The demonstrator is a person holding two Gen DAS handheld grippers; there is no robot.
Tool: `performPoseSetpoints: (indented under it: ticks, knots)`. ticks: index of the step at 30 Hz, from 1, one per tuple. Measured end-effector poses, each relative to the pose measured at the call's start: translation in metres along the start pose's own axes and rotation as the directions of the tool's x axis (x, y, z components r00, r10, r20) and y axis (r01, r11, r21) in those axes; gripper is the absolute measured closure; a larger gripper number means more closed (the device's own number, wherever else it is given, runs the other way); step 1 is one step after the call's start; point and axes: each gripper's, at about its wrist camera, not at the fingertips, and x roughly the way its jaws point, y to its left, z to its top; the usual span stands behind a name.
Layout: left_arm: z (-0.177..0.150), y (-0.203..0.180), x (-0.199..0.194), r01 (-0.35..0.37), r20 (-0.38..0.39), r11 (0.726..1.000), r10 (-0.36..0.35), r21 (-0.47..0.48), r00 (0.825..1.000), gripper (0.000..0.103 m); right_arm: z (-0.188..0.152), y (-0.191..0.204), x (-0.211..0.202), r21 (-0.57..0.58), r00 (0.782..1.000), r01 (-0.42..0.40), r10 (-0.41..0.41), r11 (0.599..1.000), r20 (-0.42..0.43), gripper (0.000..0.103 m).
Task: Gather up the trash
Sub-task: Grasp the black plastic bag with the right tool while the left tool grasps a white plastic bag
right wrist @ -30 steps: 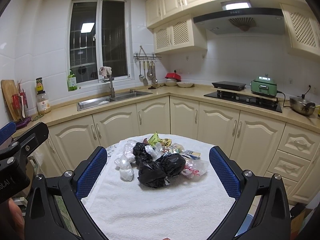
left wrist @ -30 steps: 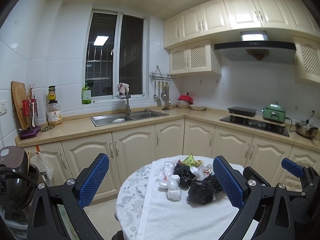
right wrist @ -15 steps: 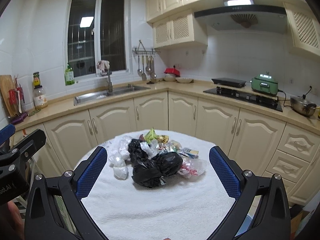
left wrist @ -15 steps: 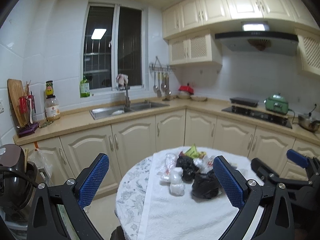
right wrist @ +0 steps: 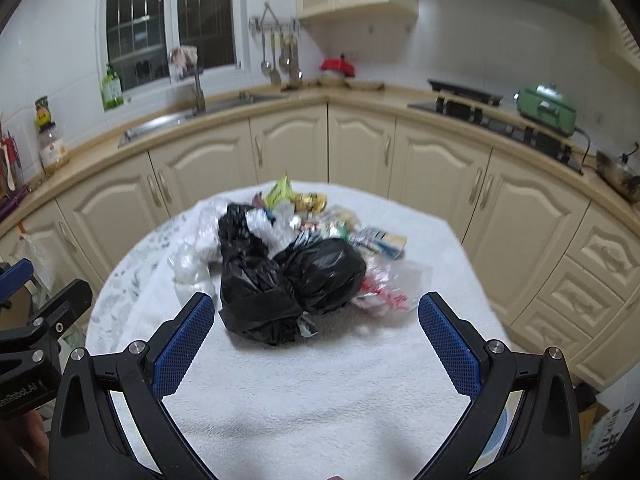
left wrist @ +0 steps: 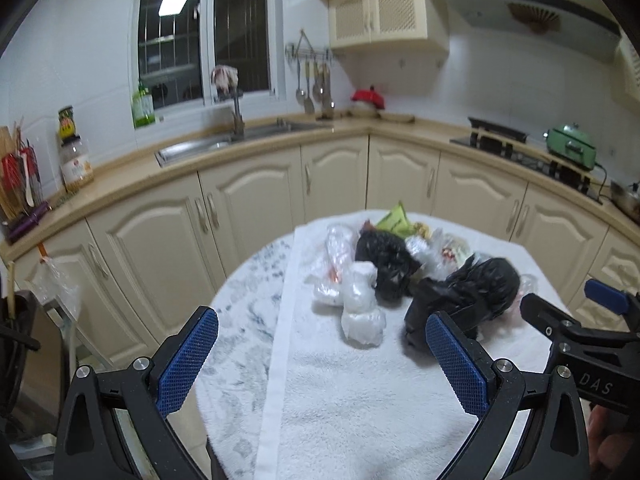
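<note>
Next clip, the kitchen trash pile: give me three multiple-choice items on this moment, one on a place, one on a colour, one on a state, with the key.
1. Where does the trash pile lie?
A. in the sink
B. on the white towel over the round table
C. on the stove

2. What colour are the biggest bags in the pile?
A. black
B. red
C. yellow

3. How do the two grippers stand?
A. both shut on bags
B. left shut, right open
C. both open, holding nothing

Key:
1 B, the pile sits on the white towel covering the round table.
2 A, the black bags dominate the heap.
3 C, the left gripper and right gripper show wide gaps with nothing between the fingers.
</note>
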Motion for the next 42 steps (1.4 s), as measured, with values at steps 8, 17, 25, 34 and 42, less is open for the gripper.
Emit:
performPoseSetpoints:
  ticks: [8, 17, 25, 34, 42]
  knots:
    - [0.009, 0.016, 0.071, 0.029, -0.085, 0.999, -0.030, -0.017, 0.996, 0.001, 0.000, 0.004, 0.061, 0.067, 0.989, -0.026, 0.036, 0.997, -0.145, 0.000]
    - [0.023, 0.026, 0.158, 0.103, -0.202, 0.994, -0.106, -0.023, 0.974, 0.001, 0.004, 0.003, 0.117, 0.272, 0.953, -0.044, 0.122, 0.961, -0.276, 0.007]
    - [0.029, 0.026, 0.197, 0.123, -0.245, 0.992, -0.124, -0.018, 0.962, 0.001, 0.007, -0.018, 0.136, 0.559, 0.917, -0.122, 0.309, 0.820, -0.253, 0.007]
    - [0.028, 0.004, 0.212, 0.067, -0.273, 0.998, -0.068, -0.015, 0.960, 0.003, 0.017, -0.016, 0.158, 0.554, 0.899, -0.142, 0.341, 0.820, -0.274, 0.014]
    - [0.027, -0.014, 0.237, 0.160, -0.354, 0.982, -0.185, -0.098, 0.917, 0.068, 0.009, -0.027, 0.161, 0.553, 0.860, -0.260, 0.450, 0.791, -0.240, 0.027]
